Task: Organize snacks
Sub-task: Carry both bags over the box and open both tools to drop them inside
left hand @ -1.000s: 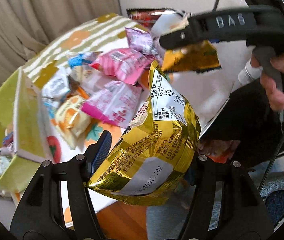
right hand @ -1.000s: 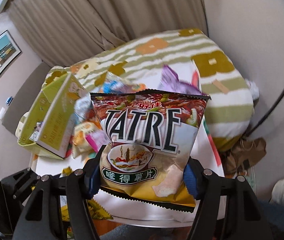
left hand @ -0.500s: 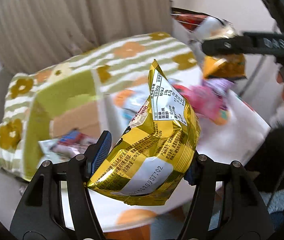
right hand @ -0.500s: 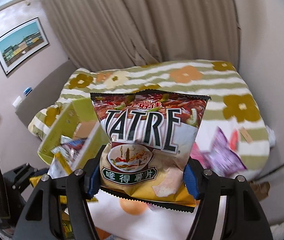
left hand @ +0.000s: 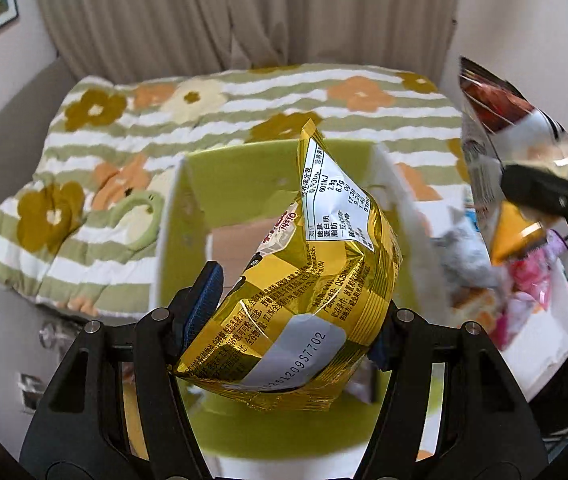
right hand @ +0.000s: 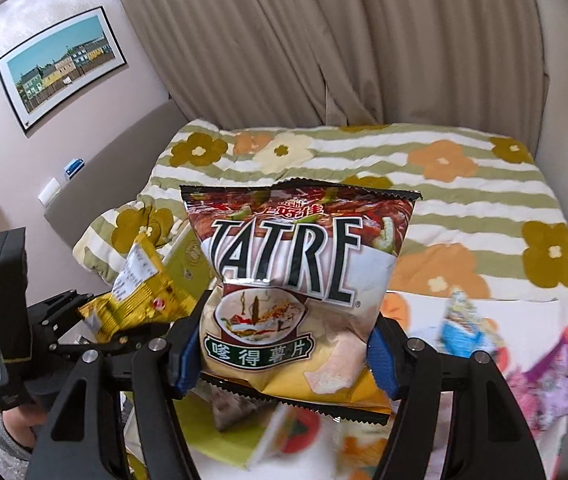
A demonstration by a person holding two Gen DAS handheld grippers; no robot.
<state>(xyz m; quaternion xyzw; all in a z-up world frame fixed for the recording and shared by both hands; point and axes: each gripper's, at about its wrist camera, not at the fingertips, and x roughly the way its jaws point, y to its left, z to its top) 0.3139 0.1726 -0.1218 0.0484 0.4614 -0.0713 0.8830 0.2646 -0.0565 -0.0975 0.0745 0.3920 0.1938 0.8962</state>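
1 striped flower blanket (left hand: 243,92) fills the bkgd, well beyond both sets of jaws. 1 green box (left hand: 243,172), open top, sits directly ahead of and under the L jaws; cardboard floor visible inside. 1 white tabletop (right hand: 524,320) w/ fruit print lies right of and below the R jaws.

2 bags in hand, 1 per gripper:
- R gripper (right hand: 284,356): jaws narrowed onto 1 TATRE chip bag (right hand: 300,264), upright, blue pads pinching its lower sides, front label facing cam. In L cam the same bag shows far right of the L jaws, edge-on.
- L gripper (left hand: 290,320): jaws closed on 1 gold snack bag (left hand: 308,280), tilted, nutrition label up, barcode panel low. It hangs over the box opening. In R cam it's left of the R jaws, just beside the chip bag.

Loose snack packs (left hand: 524,280) piled on the table right of the L jaws; blurred, count unclear: at least 1 pink, 1 purple, 1 blue.
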